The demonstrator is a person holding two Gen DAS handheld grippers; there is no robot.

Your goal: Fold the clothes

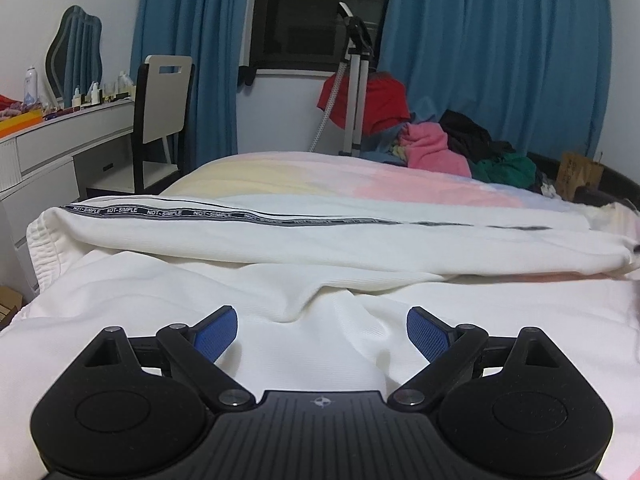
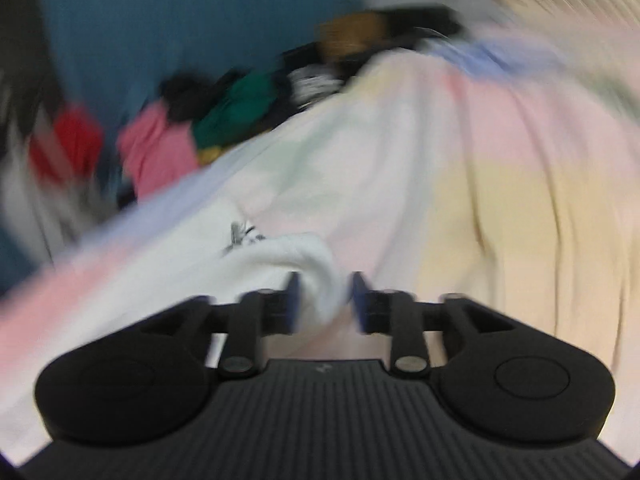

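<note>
White trousers [image 1: 280, 240] with a black "NOT-SIMPLE" side stripe lie across the pastel bedsheet [image 1: 320, 176], one leg folded over the rest. My left gripper [image 1: 322, 330] is open, hovering just above the white cloth near its front part, holding nothing. In the blurred right wrist view, my right gripper [image 2: 324, 300] is shut on a bunched end of the white trousers [image 2: 316, 268], lifted a little off the bedsheet [image 2: 500, 200].
A pile of pink, green, black and red clothes [image 1: 452, 144] sits at the bed's far right. A garment steamer stand [image 1: 356, 80] is behind the bed. A white dresser [image 1: 60, 148] and chair [image 1: 164, 108] stand to the left. Blue curtains [image 1: 500, 60] hang behind.
</note>
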